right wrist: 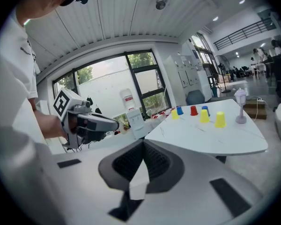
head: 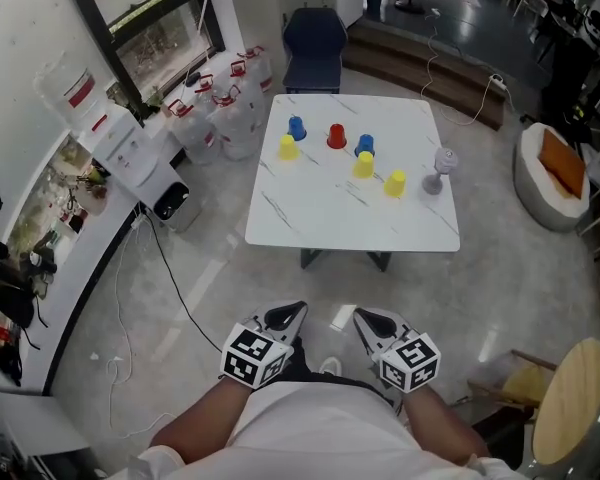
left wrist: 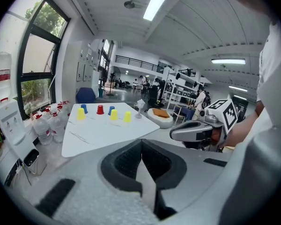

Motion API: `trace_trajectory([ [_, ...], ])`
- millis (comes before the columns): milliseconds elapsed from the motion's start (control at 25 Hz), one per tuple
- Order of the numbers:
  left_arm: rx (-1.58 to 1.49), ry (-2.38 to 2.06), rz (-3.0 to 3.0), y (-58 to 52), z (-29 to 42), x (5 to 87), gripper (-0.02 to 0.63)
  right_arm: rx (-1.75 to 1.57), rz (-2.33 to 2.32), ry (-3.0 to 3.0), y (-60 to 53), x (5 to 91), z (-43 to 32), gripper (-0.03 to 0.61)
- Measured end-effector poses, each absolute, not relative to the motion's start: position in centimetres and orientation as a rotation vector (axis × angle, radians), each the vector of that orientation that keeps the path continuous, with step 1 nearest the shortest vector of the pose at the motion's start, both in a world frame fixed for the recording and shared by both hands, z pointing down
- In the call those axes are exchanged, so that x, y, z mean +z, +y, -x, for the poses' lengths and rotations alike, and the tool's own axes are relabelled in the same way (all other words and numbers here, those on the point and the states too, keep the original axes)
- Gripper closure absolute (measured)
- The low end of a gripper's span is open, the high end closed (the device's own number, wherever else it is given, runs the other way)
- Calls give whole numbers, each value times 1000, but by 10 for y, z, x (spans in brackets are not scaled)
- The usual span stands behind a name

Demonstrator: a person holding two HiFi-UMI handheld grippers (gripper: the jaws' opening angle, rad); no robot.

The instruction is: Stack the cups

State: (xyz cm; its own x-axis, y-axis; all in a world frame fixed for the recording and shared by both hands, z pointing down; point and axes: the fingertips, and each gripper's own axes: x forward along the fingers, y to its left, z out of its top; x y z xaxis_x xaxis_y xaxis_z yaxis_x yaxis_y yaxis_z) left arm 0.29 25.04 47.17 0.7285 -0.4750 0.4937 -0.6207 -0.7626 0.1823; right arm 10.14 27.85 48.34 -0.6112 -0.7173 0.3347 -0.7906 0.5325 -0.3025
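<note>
Several upturned cups stand apart on the white table [head: 310, 218]: a blue cup [head: 296, 127], a yellow cup [head: 288, 147], a red cup [head: 336, 136], a second blue cup [head: 365, 145] and two more yellow cups [head: 364, 164] [head: 394, 183]. None is stacked. My left gripper [head: 285, 318] and right gripper [head: 375, 323] are held side by side over the floor, well short of the table, both shut and empty. In the left gripper view the red cup [left wrist: 100, 109] sits far ahead; in the right gripper view the red cup [right wrist: 194, 110] is also distant.
A pale goblet [head: 439, 168] stands at the table's right side. Water jugs [head: 230, 98], a dispenser [head: 130, 153] and a floor cable [head: 170, 288] lie to the left. A blue chair [head: 314, 38] is behind the table, a beanbag [head: 550, 173] and a wooden stool [head: 570, 398] to the right.
</note>
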Motion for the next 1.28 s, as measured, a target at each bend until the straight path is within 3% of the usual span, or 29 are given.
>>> trace_trajectory([
  [520, 561, -774, -2630, 156, -13, 475, 607, 637, -1365, -2534, 198, 489, -106, 572],
  [1280, 581, -572, -2705, -56, 33, 475, 607, 604, -1559, -2389, -9, 484, -62, 572],
])
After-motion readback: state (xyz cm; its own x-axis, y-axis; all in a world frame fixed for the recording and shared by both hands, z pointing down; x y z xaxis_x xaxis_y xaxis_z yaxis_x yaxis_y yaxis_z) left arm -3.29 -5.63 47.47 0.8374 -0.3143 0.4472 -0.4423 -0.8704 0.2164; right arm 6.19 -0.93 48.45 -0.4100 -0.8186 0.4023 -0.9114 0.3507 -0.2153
